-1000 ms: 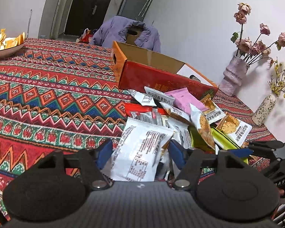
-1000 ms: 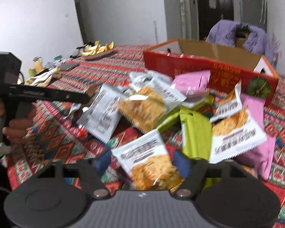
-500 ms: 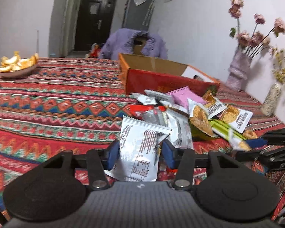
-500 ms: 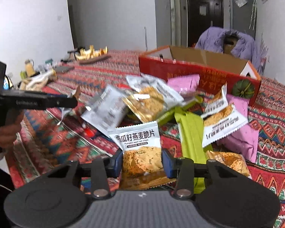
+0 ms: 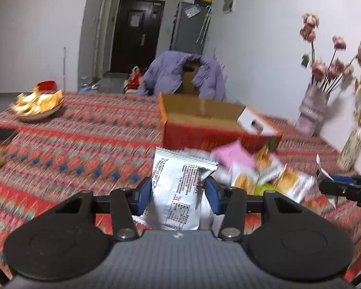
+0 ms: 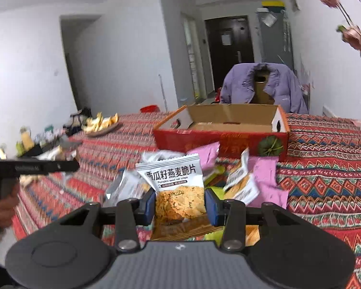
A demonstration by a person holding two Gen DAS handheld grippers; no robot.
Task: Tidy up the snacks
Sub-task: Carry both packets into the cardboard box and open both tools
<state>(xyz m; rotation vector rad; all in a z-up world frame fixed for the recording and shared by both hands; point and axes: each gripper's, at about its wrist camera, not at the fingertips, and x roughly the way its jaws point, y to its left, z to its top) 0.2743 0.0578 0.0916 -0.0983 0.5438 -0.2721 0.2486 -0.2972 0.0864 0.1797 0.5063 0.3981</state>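
Near side of the open red cardboard box (image 5: 219, 130), on the red zigzag-patterned tablecloth (image 5: 84, 144): loose heap of snack packets (image 5: 260, 175). My left gripper (image 5: 179, 193) has its blue pads (image 5: 143, 193) pressed onto both edges of a silver foil packet printed with black text (image 5: 180, 187), back face toward the lens, upright, lifted in front of the box. My right gripper (image 6: 180, 203) is clamped the same way on a white-topped pumpkin-seed oat crisp packet (image 6: 177, 187), front face showing, also short of the box (image 6: 228, 130).

Left view only: pale ribbed vase of pink roses (image 5: 312, 106) right of the box, second speckled vase (image 5: 351, 147) nearer me, and my right gripper's black tip (image 5: 344, 189) entering at the right edge. Right view only: box interior, cardboard floor bare as far as visible; green pumpkin print on its front wall; my left hand (image 6: 2, 204) on the black handle at the left edge. Both views: shallow dish of orange peel (image 5: 38, 106) far left of the box, purple padded jacket over a chair (image 5: 183, 74) behind it.

Left view motion-blurred; heap packets smear, print unreadable. Lower ends of both held packets hidden behind the gripper bodies. Both grippers level, aimed toward the box.
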